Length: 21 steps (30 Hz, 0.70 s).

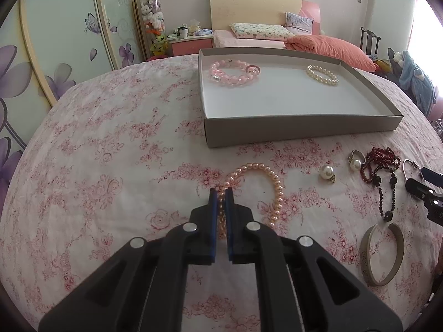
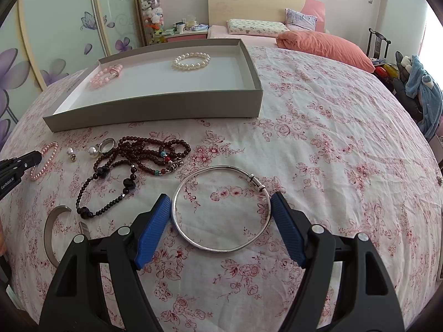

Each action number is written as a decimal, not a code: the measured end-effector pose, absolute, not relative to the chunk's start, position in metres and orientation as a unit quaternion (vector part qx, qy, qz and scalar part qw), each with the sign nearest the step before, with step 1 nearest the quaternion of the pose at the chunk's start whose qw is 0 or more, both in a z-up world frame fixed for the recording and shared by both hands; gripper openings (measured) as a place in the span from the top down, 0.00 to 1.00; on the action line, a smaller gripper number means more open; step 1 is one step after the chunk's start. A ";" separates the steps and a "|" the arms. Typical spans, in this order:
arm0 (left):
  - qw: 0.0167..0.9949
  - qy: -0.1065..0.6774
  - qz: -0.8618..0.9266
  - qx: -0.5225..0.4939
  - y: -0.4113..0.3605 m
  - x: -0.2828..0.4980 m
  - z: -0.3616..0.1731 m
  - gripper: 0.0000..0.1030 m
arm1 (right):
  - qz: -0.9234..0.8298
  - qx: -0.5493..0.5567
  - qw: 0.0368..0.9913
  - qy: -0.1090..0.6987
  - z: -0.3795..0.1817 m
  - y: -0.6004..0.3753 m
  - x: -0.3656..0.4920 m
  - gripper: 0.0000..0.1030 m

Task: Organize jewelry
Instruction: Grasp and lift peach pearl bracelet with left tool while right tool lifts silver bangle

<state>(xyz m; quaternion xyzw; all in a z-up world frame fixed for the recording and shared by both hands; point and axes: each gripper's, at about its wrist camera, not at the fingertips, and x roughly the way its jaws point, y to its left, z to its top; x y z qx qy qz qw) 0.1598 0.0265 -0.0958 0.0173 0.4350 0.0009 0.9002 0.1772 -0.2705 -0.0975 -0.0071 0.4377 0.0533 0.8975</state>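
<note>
Pink pearls — we are pinching the peach pearl bracelet (image 1: 260, 191) in our left gripper (image 1: 221, 193), bound for the tray (image 1: 301, 128) at one o'clock. Our right gripper (image 2: 220, 204) is hanging spread around the silver bangle (image 2: 221, 210) — waiting its turn, we judge.

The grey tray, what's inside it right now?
The tray holds a pink bead bracelet and a white pearl bracelet, lying apart. Its near wall hides a strip of floor.

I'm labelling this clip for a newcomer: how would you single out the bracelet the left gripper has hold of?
Find the grey box on the floral cloth; on the cloth in front of its near wall lies the peach pearl bracelet. The left gripper is shut on its left side. It is the only loose pearl loop outside the box.
</note>
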 end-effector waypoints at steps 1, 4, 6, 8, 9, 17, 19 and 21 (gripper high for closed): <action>0.900 0.435 0.002 0.019 0.027 0.160 -0.096 0.93 | 0.053 -0.007 0.898 0.438 -0.097 -0.271 0.177 0.28; 0.900 0.435 0.002 0.020 0.024 0.160 -0.097 0.93 | 0.054 -0.007 0.897 0.438 -0.097 -0.271 0.177 0.28; 0.900 0.435 0.001 0.018 0.025 0.160 -0.097 0.93 | 0.054 -0.006 0.897 0.438 -0.098 -0.271 0.177 0.28; 0.900 0.435 0.001 0.017 0.024 0.160 -0.097 0.93 | 0.054 -0.006 0.897 0.438 -0.098 -0.271 0.177 0.28; 0.900 0.435 0.000 0.016 0.023 0.160 -0.097 0.93 | 0.054 -0.006 0.897 0.438 -0.098 -0.271 0.177 0.28; 0.900 0.435 0.000 0.015 0.023 0.159 -0.097 0.93 | 0.054 -0.007 0.897 0.438 -0.098 -0.271 0.177 0.28; 0.900 0.435 0.000 0.015 0.023 0.159 -0.097 0.93 | 0.054 -0.007 0.897 0.438 -0.098 -0.271 0.177 0.28; 0.900 0.435 -0.001 0.014 0.023 0.159 -0.097 0.93 | 0.053 -0.006 0.897 0.438 -0.098 -0.271 0.177 0.28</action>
